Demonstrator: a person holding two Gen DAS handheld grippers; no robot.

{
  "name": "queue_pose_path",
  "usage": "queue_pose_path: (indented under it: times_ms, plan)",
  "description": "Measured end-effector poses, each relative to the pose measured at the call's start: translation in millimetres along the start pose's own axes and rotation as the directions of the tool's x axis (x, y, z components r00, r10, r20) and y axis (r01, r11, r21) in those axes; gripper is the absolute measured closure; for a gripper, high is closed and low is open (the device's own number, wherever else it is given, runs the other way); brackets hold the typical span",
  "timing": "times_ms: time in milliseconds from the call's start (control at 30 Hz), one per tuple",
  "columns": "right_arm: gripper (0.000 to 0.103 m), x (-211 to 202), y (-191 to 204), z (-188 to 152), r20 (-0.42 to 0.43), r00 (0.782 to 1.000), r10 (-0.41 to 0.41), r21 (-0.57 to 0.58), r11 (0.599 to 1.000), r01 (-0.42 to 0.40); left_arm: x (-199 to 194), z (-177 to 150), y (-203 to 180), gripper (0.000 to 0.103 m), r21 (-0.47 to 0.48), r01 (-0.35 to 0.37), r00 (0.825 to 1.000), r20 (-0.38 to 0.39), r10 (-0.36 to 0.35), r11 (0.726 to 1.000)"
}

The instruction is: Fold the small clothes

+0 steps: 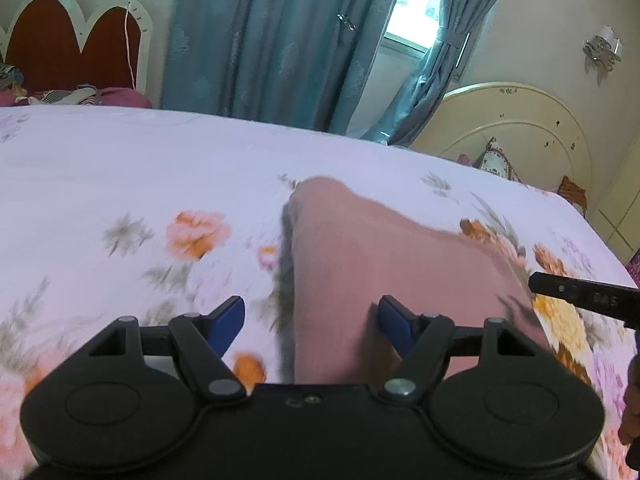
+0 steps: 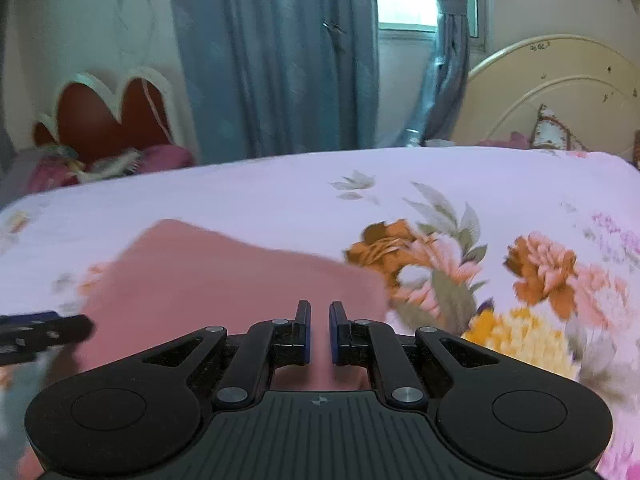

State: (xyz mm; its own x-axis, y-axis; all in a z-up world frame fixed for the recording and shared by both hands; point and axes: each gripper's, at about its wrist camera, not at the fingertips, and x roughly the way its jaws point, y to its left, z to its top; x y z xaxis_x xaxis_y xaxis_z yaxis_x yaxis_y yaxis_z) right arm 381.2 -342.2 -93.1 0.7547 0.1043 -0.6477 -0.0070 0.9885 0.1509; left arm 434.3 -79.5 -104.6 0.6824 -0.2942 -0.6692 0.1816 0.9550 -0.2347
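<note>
A small pink garment lies flat on the flowered bedsheet. It also shows in the right wrist view. My left gripper is open, its blue pads wide apart over the garment's near left part. My right gripper has its jaws nearly closed with a narrow gap, just above the garment's near edge; nothing is visibly pinched between them. The right gripper's finger enters the left wrist view at the right edge. The left gripper's finger shows at the left edge of the right wrist view.
The bed's cream headboard is at the right with a patterned pillow. A second bed with a red headboard stands at the far left. Blue curtains and a window are behind the bed.
</note>
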Motion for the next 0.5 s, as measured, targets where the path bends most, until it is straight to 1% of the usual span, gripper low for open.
queue_pose_path:
  times_ms: [133,167,233,333,400,500]
  plan:
    - [0.094,-19,26,-26,-0.027,0.999,0.036,-0.035,0.999,-0.037,-9,-15,-3,0.031,-0.002,0.004,1.0,-0.008,-0.004,1.0]
    - [0.094,-20,31,-33,-0.037,0.999,0.034,-0.053,0.998,-0.036,-9,-18,-4,0.032,-0.008,0.01,1.0,-0.015,-0.01,1.0]
    - [0.094,-16,37,-45,-0.064,0.998,0.003,-0.089,0.996,-0.009,-6,-22,-7,0.033,-0.012,0.022,0.999,-0.031,-0.023,1.0]
    - [0.095,-6,29,-60,-0.097,0.993,-0.069,-0.111,0.992,0.058,-3,-27,-12,0.033,-0.004,0.027,0.999,-0.043,-0.027,1.0]
    - [0.097,-2,21,-67,-0.079,0.994,-0.071,-0.128,0.99,0.061,-3,-32,-15,0.033,-0.005,0.028,0.998,-0.051,-0.028,1.0]
    - [0.1,-4,25,-69,-0.069,0.992,-0.104,-0.171,0.981,0.091,-8,-35,-20,0.033,0.003,0.047,0.996,-0.078,-0.046,0.999]
